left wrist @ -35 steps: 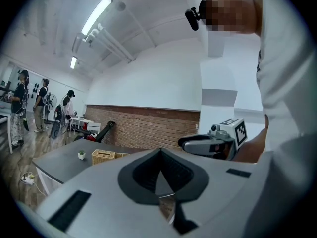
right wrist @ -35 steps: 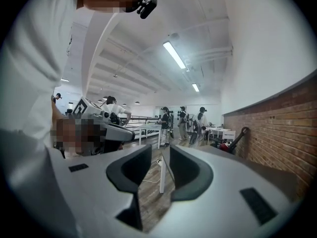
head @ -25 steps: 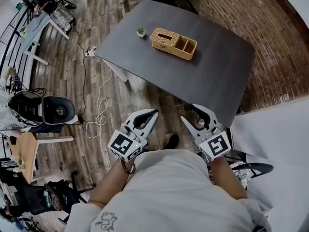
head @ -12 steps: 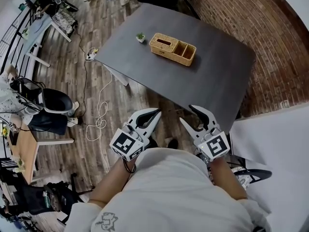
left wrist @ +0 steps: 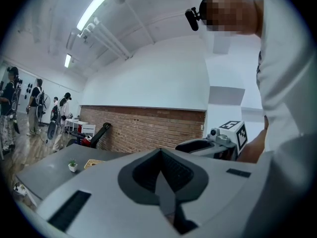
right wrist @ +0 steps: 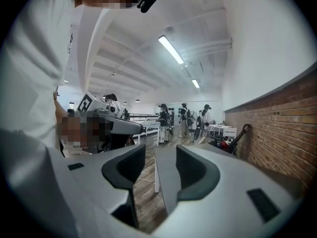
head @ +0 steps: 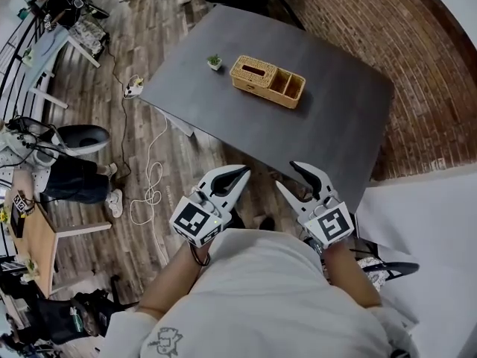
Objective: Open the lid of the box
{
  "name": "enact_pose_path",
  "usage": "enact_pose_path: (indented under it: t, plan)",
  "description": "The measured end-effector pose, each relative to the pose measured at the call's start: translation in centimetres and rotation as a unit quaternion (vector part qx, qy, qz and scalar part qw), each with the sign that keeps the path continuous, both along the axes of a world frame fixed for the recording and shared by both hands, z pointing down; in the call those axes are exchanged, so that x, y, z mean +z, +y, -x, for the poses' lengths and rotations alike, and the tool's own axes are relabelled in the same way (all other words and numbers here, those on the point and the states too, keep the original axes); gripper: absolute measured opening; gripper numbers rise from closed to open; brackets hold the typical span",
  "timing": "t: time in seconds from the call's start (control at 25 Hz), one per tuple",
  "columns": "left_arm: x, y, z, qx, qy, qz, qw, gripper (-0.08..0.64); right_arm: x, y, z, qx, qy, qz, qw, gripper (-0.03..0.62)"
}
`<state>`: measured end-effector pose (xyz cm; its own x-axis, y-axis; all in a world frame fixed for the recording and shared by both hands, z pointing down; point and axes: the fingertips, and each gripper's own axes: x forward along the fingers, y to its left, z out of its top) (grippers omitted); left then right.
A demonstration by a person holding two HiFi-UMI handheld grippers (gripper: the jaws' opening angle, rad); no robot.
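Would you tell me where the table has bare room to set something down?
The table is bare right of the wicker box and along its near edge; tight only between box and potted plant.

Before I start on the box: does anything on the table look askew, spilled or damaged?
Nothing stands out. The wicker box sits flat on the grey table, its lid down; the small potted plant stands upright beside it, not touching. No spill or damage shows.

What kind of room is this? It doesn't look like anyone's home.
Probably a shared lab or workshop: a brick wall, a wood-plank floor with a loose cable trailing over it, ceiling strip lights, and several people standing across the room.
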<state>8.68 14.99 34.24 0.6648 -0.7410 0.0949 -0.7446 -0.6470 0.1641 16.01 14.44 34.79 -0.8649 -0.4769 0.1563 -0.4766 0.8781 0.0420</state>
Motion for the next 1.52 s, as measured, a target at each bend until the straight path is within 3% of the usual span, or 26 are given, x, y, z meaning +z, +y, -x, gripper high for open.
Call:
enact_pose_path:
  t: [0.88, 1.28, 1.52]
  plan:
    - [-0.2, -8.3, 15.9, 0.039, 0.019, -0.010, 0.9990, 0.011, 0.2, -8.7, 15.1, 0.049, 0.019, 0.003, 0.999, 0.199]
    - [0.3, -9.7, 20.7, 0.036, 0.026, -0.007, 0.9990, 0.011, 1.2, -9.8, 19.9, 0.046, 0.029, 0.012, 0.998, 0.199]
    - [0.5, -10.4, 20.5, 0.025, 0.023, -0.002, 0.9994, 0.011, 1.6, -10.8, 20.0, 0.031, 0.036, 0.015, 0.999, 0.199]
